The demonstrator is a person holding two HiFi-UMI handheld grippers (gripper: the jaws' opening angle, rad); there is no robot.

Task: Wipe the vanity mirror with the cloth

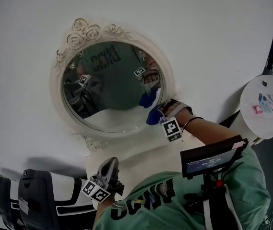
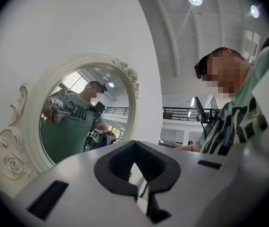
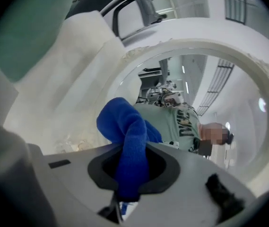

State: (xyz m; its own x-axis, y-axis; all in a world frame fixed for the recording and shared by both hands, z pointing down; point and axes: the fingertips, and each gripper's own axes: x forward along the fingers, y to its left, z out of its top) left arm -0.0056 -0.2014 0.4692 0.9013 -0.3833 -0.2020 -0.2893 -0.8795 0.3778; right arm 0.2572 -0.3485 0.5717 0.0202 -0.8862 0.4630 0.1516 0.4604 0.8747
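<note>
From the head view, our left gripper (image 1: 108, 169) hangs low, below the mirror (image 1: 112, 83) and well apart from it, with its marker cube toward us. Only its own view shows its jaws: there the left gripper (image 2: 136, 169) has them drawn together with nothing between. That view looks up at the mirror (image 2: 77, 115) from the side. It also takes in a person in a striped shirt (image 2: 240, 119) off to the right, whom the head view does not show. The oval mirror with its scrolled white frame stands against a white wall (image 1: 189, 23). At the mirror's lower right edge the head view shows our right gripper (image 1: 159, 113) and the blue cloth (image 1: 151, 116). The cloth sits at the rim, with its blue reflection just above it in the glass. From there we cannot tell how the cloth is gripped. In its own view the right gripper (image 3: 133, 174) has its jaws clamped on the cloth (image 3: 129, 141). The cloth runs up from between the jaws and bulges out ahead of them toward the mirror (image 3: 219, 93). We cannot say for certain that the cloth touches the glass. Far right in the head view, well apart from the mirror, is a small round table (image 1: 251, 92).
</note>
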